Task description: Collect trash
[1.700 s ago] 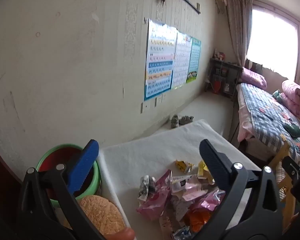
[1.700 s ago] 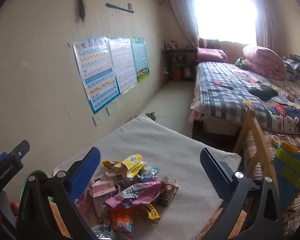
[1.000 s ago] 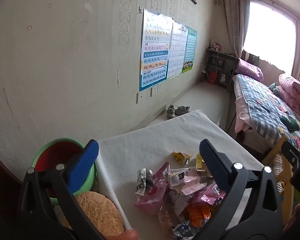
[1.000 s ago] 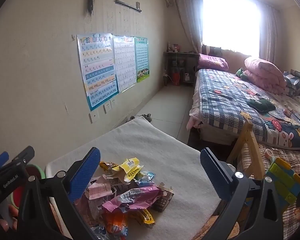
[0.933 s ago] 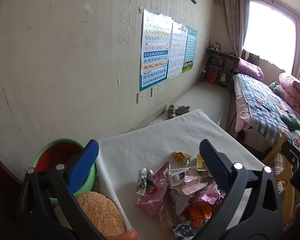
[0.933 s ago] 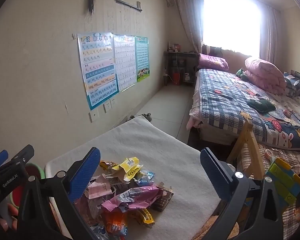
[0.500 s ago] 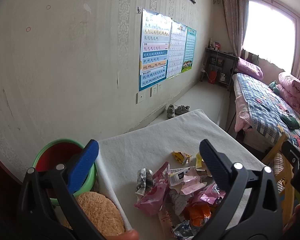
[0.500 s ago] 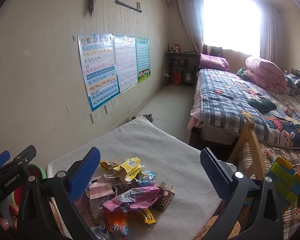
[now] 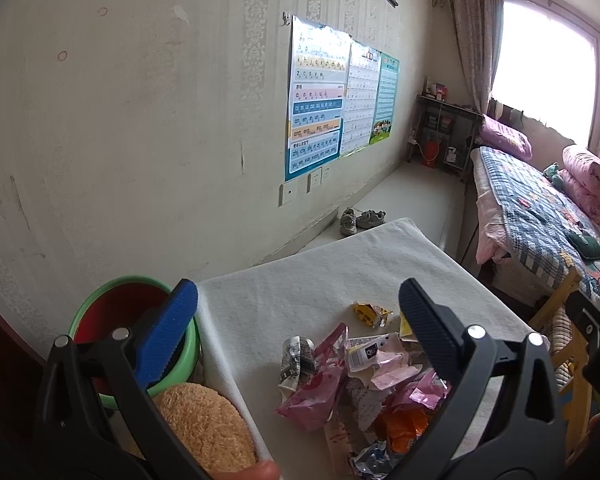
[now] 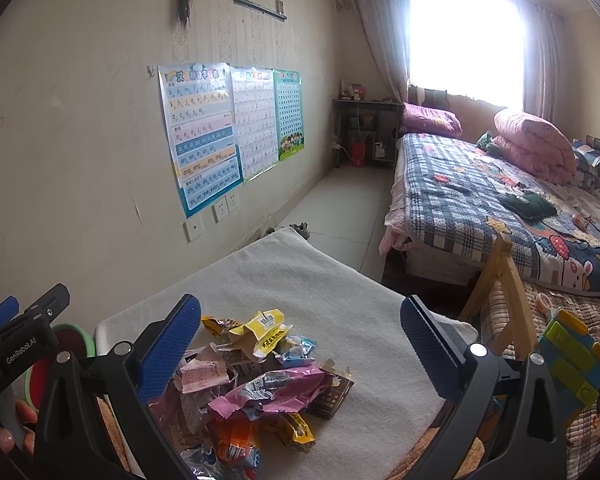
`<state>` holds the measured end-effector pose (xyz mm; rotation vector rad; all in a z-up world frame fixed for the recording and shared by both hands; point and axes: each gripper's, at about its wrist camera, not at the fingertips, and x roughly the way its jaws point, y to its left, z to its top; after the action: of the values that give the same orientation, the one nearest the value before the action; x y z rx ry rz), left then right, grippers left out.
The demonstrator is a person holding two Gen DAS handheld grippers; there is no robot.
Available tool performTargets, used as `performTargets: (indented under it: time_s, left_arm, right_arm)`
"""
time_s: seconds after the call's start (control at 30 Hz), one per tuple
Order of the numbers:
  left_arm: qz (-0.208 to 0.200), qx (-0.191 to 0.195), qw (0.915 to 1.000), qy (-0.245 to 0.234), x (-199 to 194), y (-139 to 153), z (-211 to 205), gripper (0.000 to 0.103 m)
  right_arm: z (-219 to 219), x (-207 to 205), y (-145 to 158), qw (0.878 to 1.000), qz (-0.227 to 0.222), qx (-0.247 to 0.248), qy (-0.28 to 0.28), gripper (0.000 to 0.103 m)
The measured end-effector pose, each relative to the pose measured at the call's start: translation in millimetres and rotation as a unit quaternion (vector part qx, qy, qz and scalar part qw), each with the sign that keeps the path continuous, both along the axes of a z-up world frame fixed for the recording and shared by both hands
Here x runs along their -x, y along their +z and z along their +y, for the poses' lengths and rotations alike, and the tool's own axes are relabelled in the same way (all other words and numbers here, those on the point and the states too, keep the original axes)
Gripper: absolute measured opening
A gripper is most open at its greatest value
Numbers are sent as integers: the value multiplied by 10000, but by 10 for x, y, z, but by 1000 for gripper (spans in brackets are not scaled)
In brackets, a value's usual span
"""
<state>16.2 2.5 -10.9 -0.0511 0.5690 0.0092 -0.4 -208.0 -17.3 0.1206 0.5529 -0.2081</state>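
I hold both the left gripper (image 9: 298, 308) and the right gripper (image 10: 300, 326) above the wrapper pile (image 10: 256, 380) on the counter (image 10: 320, 280), fingers wide apart and empty, so no piece is picked yet; I think next I must lower one onto a wrapper for the green bin (image 9: 100, 308).

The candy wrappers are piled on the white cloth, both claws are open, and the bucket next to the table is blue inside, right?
Almost. The bucket is red inside with a green rim, not blue; the left wrist view shows it. The wrappers do lie piled on the white cloth, and the left claw and right claw are open.
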Motion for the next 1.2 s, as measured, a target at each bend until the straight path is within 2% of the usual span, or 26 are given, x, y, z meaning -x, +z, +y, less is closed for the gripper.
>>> performTargets:
  time_s: [0.83, 0.93, 1.03, 1.1, 1.2]
  left_arm:
    - [55, -77, 10000, 5, -70, -75, 43, 99]
    - [61, -111, 9997, -215, -107, -159, 23, 99]
    - [105, -314, 9986, -408, -154, -322, -30, 99]
    - [332, -316, 9967, -665, -211, -478, -43, 99]
    - [833, -109, 9922, -923, -314, -770, 3, 96]
  right_arm:
    - [-58, 8, -87, 10000, 46, 74, 39, 96]
    - [-118, -23, -180, 9998, 144, 117, 39, 96]
    - [-195, -68, -325, 9994, 318, 98, 21, 96]
    - [-241, -85, -428, 9991, 429, 39, 38, 96]
    - [-283, -87, -599, 9982, 603, -16, 72, 96]
